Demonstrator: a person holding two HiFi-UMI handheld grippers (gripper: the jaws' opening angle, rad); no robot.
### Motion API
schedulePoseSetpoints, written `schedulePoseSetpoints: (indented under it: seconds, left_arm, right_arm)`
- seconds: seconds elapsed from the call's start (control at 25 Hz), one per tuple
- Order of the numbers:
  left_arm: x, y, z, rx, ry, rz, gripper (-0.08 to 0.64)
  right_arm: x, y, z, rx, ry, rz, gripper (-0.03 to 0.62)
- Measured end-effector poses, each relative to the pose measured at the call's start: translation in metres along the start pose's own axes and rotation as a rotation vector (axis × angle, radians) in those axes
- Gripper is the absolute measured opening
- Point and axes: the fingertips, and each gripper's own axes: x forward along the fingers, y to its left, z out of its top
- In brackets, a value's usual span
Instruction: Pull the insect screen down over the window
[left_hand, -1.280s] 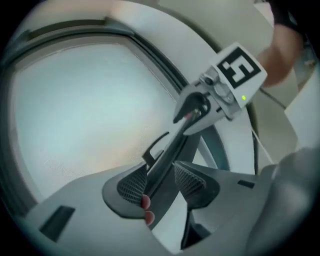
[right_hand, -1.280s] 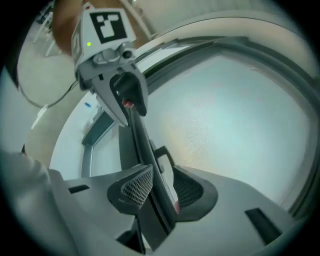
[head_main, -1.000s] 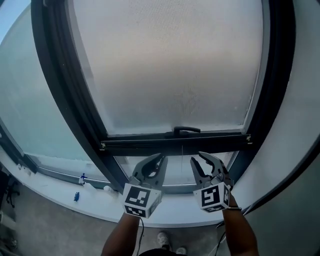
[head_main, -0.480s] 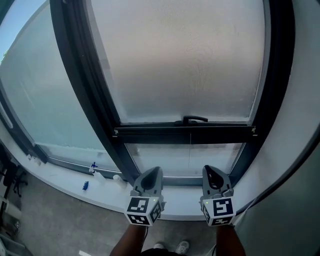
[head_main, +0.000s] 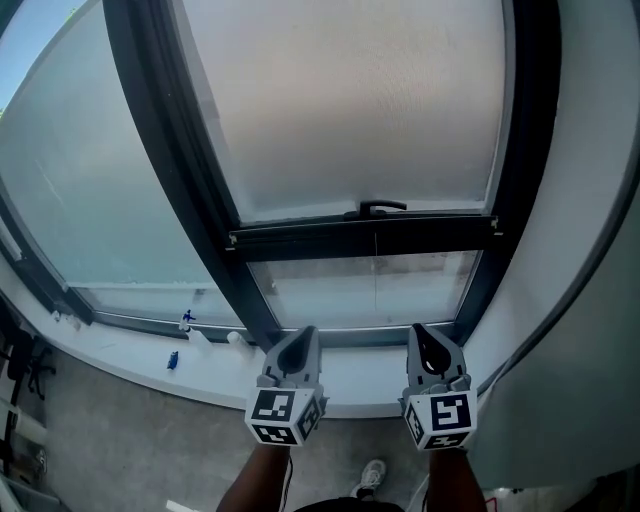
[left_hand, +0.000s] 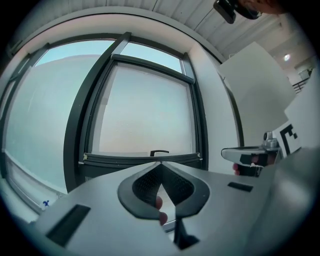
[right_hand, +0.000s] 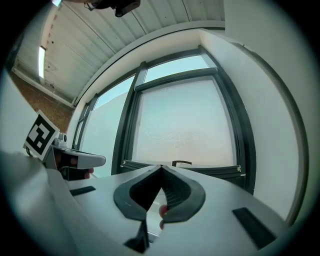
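The grey mesh insect screen (head_main: 350, 100) covers the upper window. Its dark bottom bar (head_main: 360, 238) carries a small black handle (head_main: 383, 208), and a strip of bare glass (head_main: 365, 290) shows beneath. A thin cord (head_main: 376, 280) hangs from the bar. My left gripper (head_main: 304, 333) and right gripper (head_main: 421, 331) are side by side below the window, both shut and empty, well clear of the bar. In the left gripper view the closed tips (left_hand: 161, 164) sit under the handle (left_hand: 159, 152). The right gripper view shows its shut tips (right_hand: 161, 167) left of the handle (right_hand: 181, 162).
A dark window frame (head_main: 170, 170) divides the screen from a large glass pane (head_main: 90, 200) at left. Small blue items (head_main: 172, 358) lie on the white sill (head_main: 130, 345). A white wall (head_main: 580, 250) stands close on the right. A shoe (head_main: 370, 475) shows on the floor.
Both grippers went from open to shut with nothing in them, and they drew back and down away from the bottom bar. The bar now sits higher in the head view.
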Motion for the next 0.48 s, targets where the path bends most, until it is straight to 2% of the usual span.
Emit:
schedulePoseSetpoints:
  seconds: [0.48]
  left_arm:
    - [-0.094,-0.009,-0.016,-0.023,0.013,-0.005,0.002]
  right_arm:
    - [-0.075,0.066,0.000,-0.063,0.025,-0.022,0.003]
